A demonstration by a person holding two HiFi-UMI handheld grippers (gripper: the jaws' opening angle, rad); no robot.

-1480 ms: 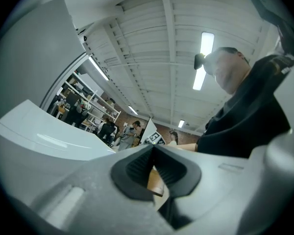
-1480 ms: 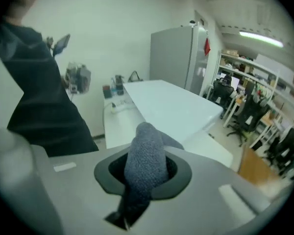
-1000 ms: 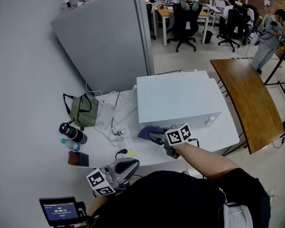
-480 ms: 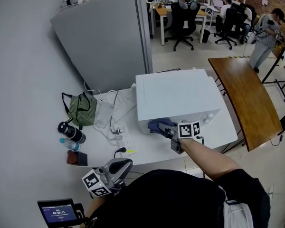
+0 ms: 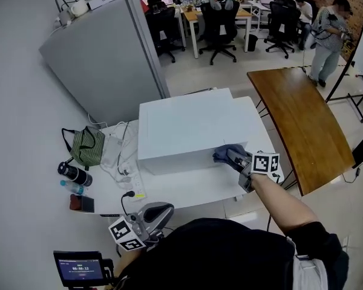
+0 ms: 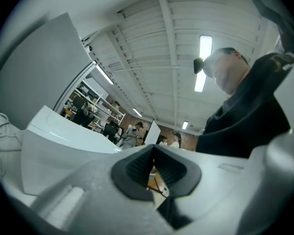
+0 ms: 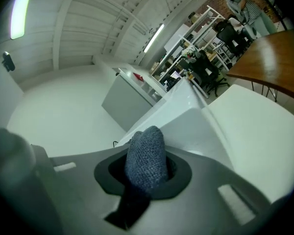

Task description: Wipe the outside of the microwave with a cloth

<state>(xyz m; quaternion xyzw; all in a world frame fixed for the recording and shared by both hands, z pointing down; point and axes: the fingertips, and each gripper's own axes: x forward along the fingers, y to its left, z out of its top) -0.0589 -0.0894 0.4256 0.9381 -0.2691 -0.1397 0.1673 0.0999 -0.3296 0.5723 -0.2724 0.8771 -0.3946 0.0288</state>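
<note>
Blue cloth (image 7: 146, 153), partly buried in right claw (image 7: 145, 174)

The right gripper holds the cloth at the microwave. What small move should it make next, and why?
Probably slide the right gripper left along the front of the microwave, keeping the cloth pressed. Its jaws clamp the cloth, which sits at the front's upper edge toward the right end, so most of the front lies to its left.

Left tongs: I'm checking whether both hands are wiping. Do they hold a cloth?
No: the left tongs are shut with nothing between them, and the cloth sits in the right tongs.
</note>
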